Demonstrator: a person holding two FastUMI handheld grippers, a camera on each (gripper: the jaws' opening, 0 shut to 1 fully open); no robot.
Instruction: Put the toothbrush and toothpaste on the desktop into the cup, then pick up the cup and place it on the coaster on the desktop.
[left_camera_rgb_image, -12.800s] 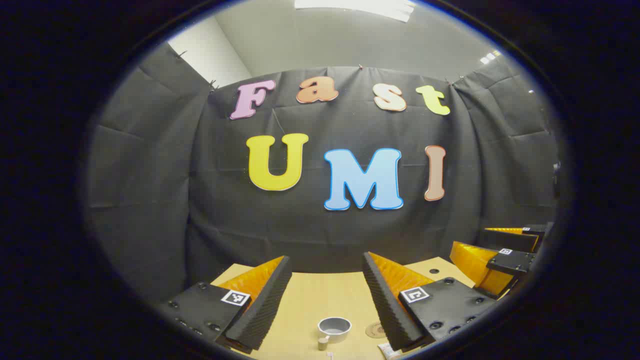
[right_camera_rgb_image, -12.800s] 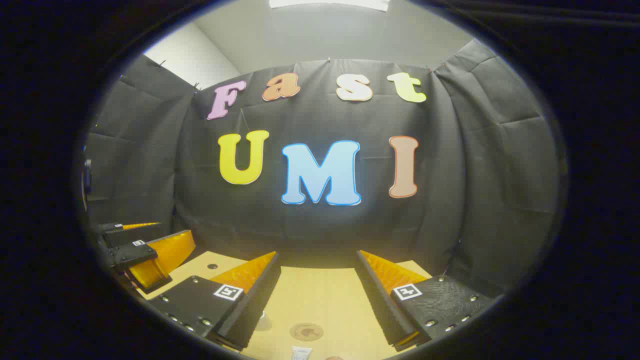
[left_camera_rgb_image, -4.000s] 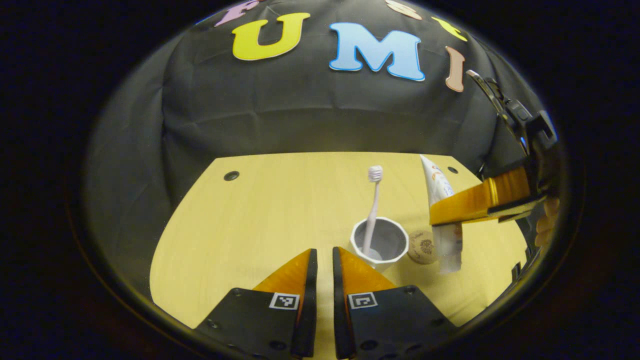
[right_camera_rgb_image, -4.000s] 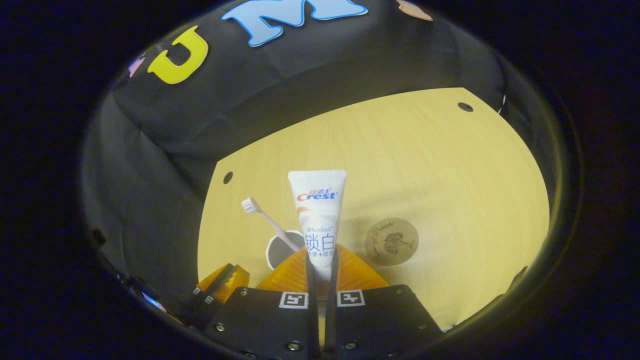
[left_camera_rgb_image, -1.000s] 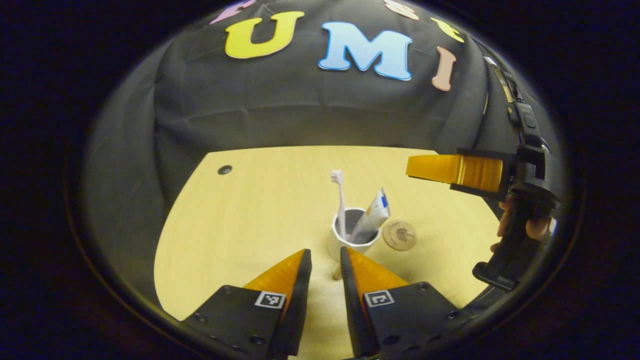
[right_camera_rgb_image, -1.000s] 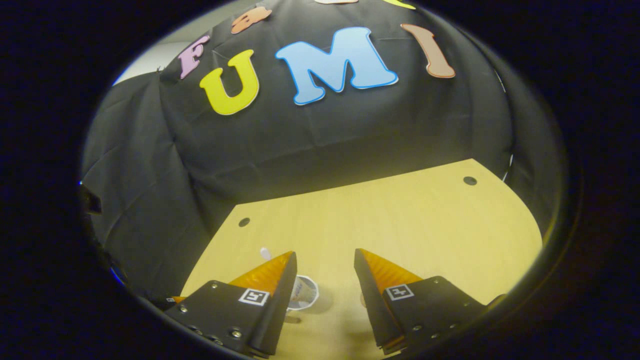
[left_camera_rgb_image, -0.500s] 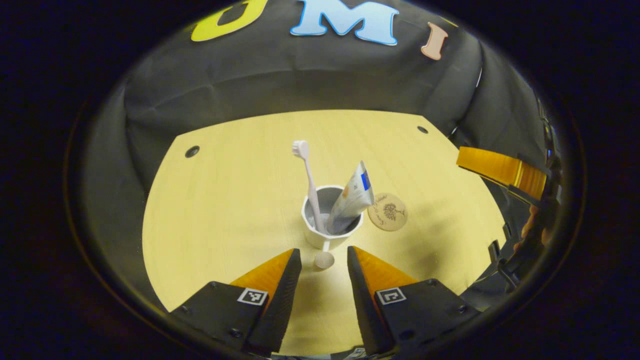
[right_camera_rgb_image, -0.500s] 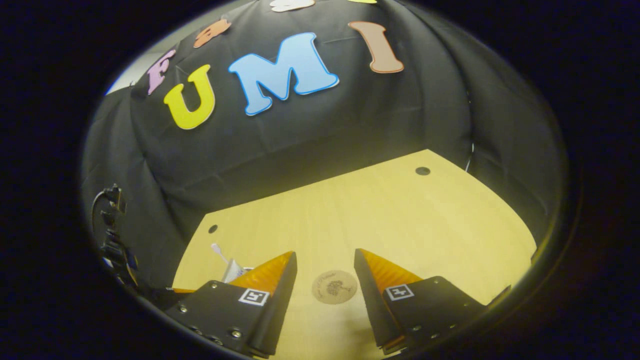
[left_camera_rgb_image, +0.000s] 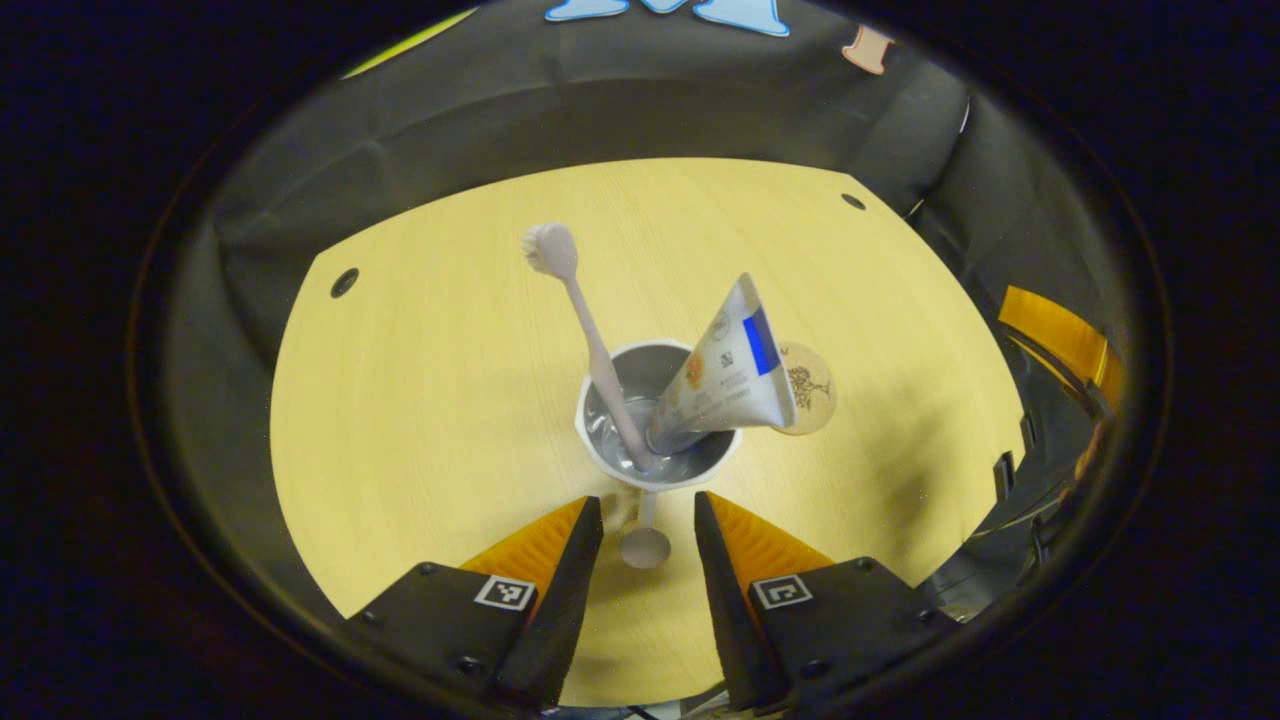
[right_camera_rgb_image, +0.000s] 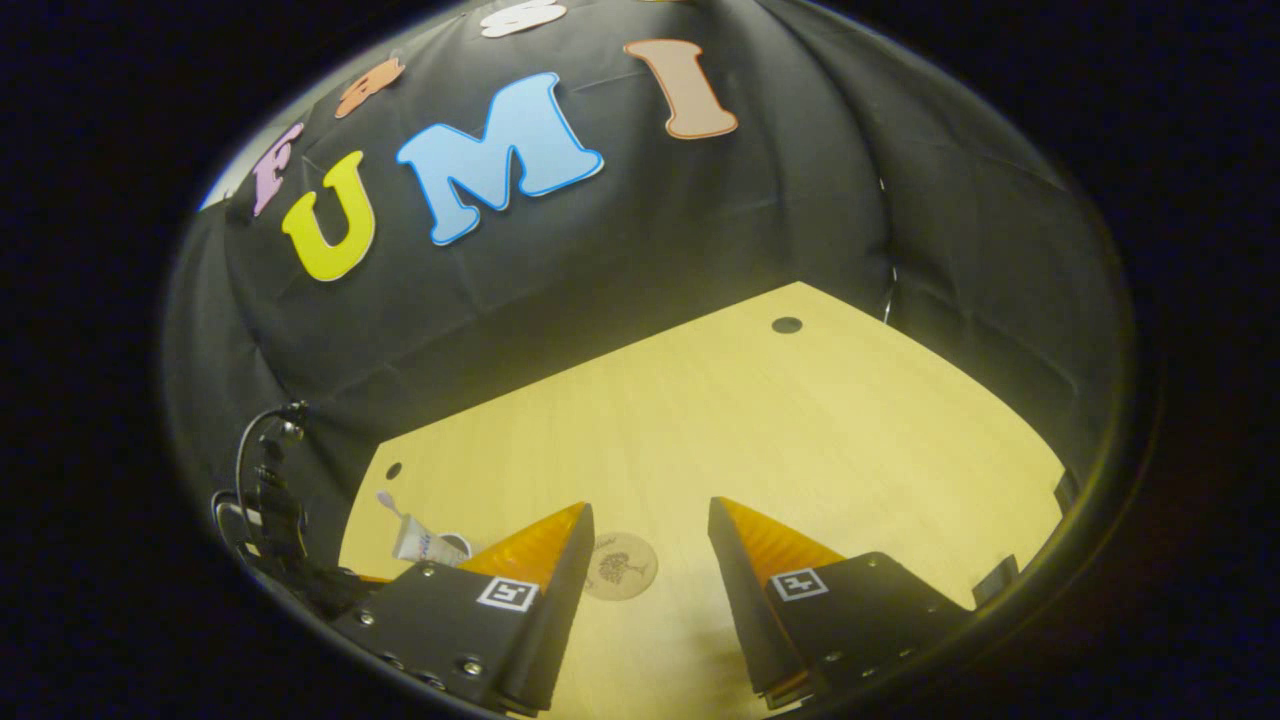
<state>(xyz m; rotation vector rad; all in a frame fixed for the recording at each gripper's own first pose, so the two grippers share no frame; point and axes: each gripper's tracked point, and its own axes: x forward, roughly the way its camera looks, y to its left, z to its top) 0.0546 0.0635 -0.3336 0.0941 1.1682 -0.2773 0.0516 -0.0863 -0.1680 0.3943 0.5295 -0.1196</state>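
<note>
Place: staged recording booth, not a lived-in room.
Walls: black cloth (right_camera_rgb_image: 700, 250) hung in creases across the top and sides of both views, closing the table in.
Table: pale wood-grain desktop (left_camera_rgb_image: 420, 380) filling the middle of the left gripper view, rounded edge, small dark holes near its far corners.
Props: bathroom items laid out as a set at centre frame, namely cup (left_camera_rgb_image: 600, 455), toothbrush (left_camera_rgb_image: 590, 340), toothpaste (left_camera_rgb_image: 730, 370) and round coaster (right_camera_rgb_image: 620, 567).
Gear: dark cabled equipment (right_camera_rgb_image: 270, 500) at the lower left of the right gripper view.
</note>
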